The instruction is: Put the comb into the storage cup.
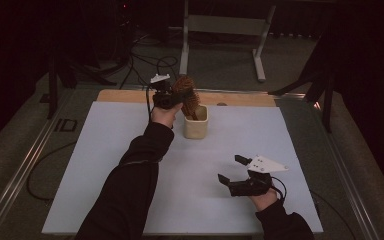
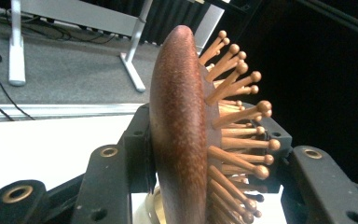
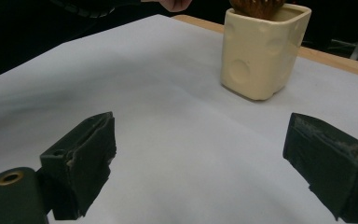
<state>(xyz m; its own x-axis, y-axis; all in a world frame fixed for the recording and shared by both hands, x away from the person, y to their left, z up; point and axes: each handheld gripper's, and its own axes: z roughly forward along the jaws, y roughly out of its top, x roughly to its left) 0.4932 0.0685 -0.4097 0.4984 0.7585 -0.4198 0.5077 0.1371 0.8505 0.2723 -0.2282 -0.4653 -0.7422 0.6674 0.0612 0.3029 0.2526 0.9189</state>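
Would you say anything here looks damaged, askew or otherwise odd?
Mildly: the right gripper has ragged, chipped black pads. The hairbrush leans in the cream cup, clamped by the left gripper. No spill shows.

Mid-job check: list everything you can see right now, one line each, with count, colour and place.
hairbrush: one, reddish-brown wood with pin bristles, handle down in the cup, head between the left gripper's jaws
cup: one, cream, far middle of the sheet
sheet: one, white, covering the table
table: one, wooden edge showing at the far side
left gripper: one, black, shut on the hairbrush
right gripper: one, black, open, above the near right of the sheet
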